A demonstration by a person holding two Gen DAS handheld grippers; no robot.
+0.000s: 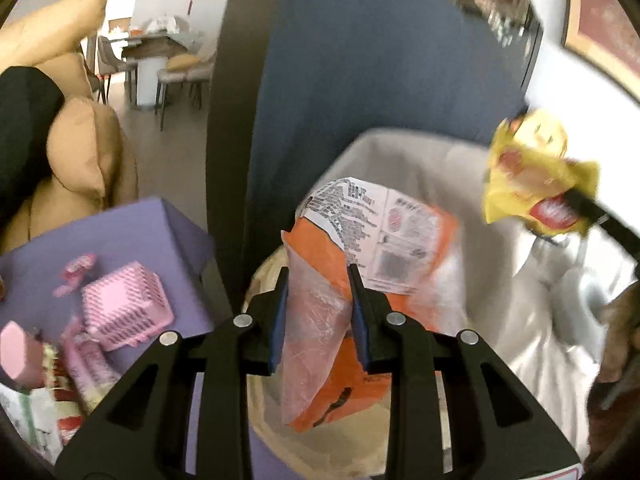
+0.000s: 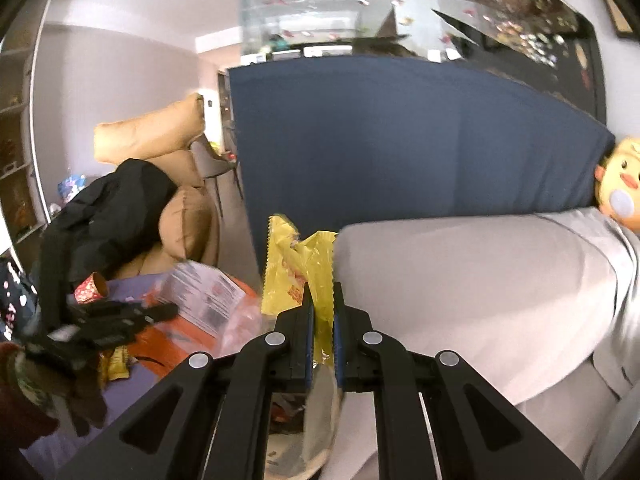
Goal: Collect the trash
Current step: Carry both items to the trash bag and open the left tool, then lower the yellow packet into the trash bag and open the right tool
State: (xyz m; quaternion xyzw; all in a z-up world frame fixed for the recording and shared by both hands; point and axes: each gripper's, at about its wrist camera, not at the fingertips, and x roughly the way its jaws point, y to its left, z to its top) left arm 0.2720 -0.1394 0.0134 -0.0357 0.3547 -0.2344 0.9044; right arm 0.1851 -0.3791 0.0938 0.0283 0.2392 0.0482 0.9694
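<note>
Two bags up: your left gripper (image 1: pixel 318 304) pinches the orange snack bag (image 1: pixel 360 280), right gripper (image 2: pixel 321 320) clamps the yellow chip bag (image 2: pixel 298 268), both raised.

Blue panel (image 2: pixel 400 140) upright behind grey sofa (image 2: pixel 460 280). Tan cushions (image 2: pixel 176 184) left. Dining table (image 1: pixel 160 46), chairs beyond. Walls pale.

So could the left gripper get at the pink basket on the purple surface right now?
Probably not yet: the left gripper is shut on the orange bag, so its fingers are occupied. The pink basket itself sits uncovered nearby.
</note>
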